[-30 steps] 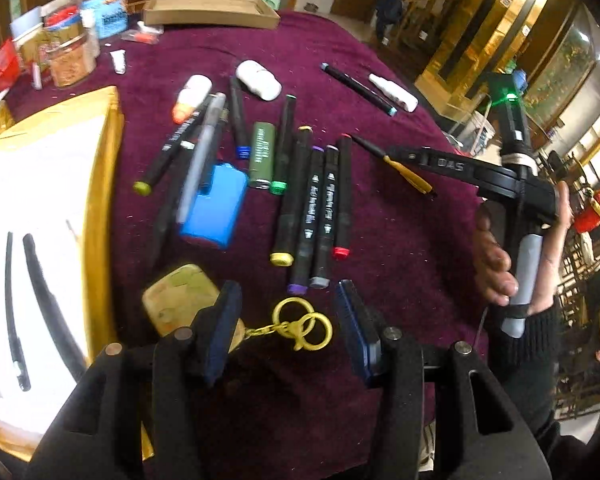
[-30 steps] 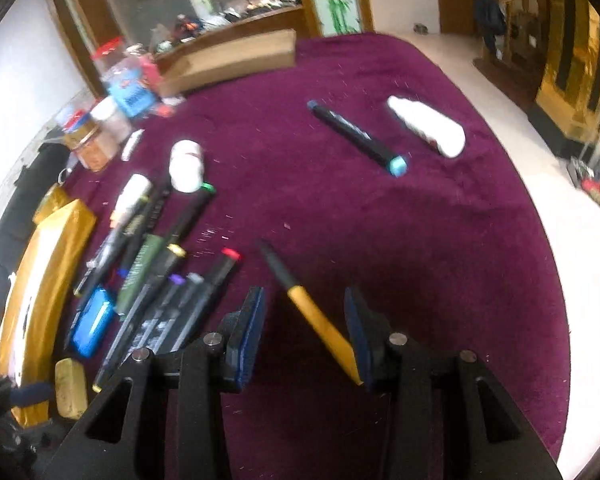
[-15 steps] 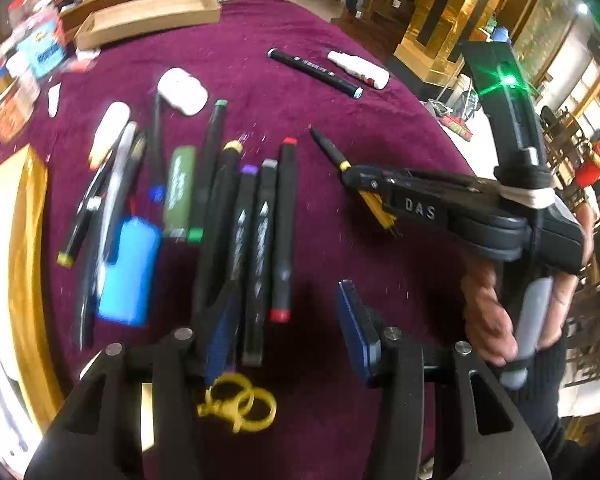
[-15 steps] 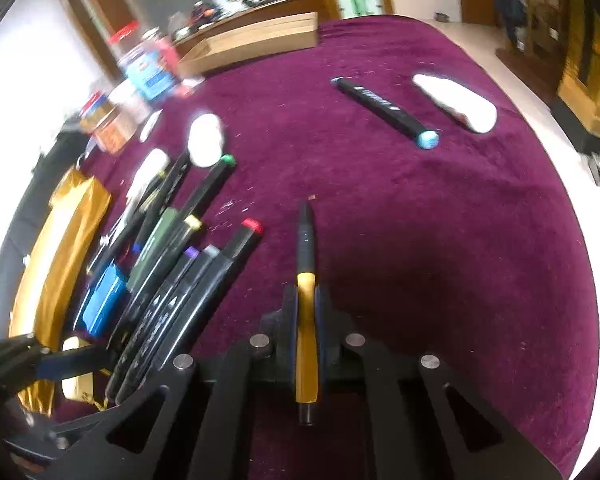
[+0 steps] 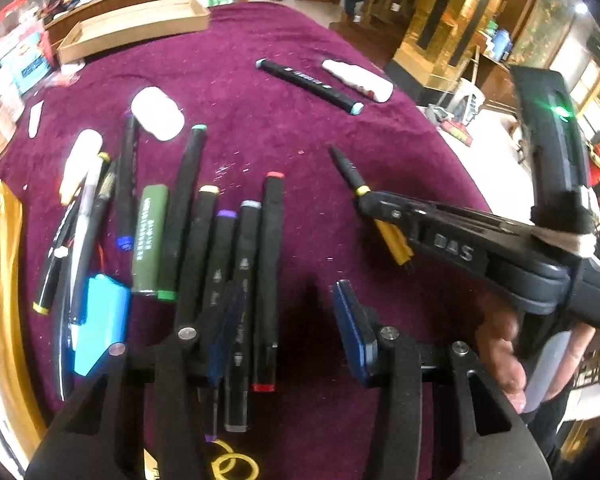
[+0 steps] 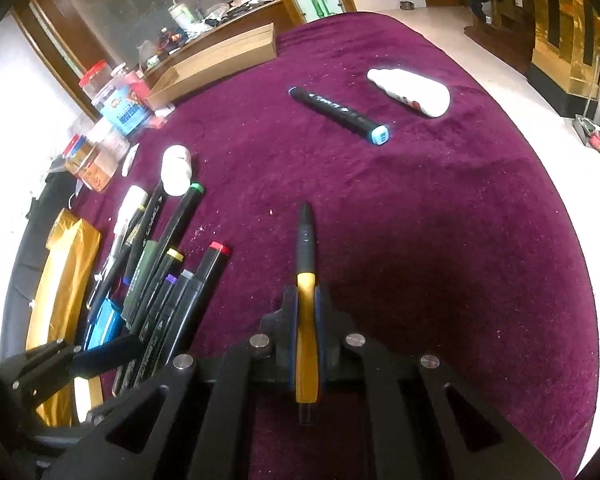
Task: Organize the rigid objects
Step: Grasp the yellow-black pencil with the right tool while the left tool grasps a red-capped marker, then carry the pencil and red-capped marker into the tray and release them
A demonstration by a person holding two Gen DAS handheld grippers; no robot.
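Observation:
My right gripper (image 6: 306, 312) is shut on a black and yellow pen (image 6: 307, 248) and holds it just above the purple cloth; it also shows in the left wrist view (image 5: 384, 216) with the pen (image 5: 350, 170) sticking out. My left gripper (image 5: 288, 332) is open and empty over a row of black markers (image 5: 266, 256) with coloured caps. A blue-capped marker (image 6: 338, 114) and a white tube (image 6: 410, 92) lie apart at the far side.
A green case (image 5: 150, 238), a blue box (image 5: 100, 326), a white oval case (image 5: 156, 112) and more pens (image 5: 86, 220) lie left of the markers. A cardboard tray (image 5: 132, 32) and jars (image 6: 100, 148) stand at the back. A gold-framed board (image 5: 0, 280) lies at the left.
My right gripper closed on the black and yellow pen and lifted it. My left gripper moved forward from the keyring over the marker row, staying open.

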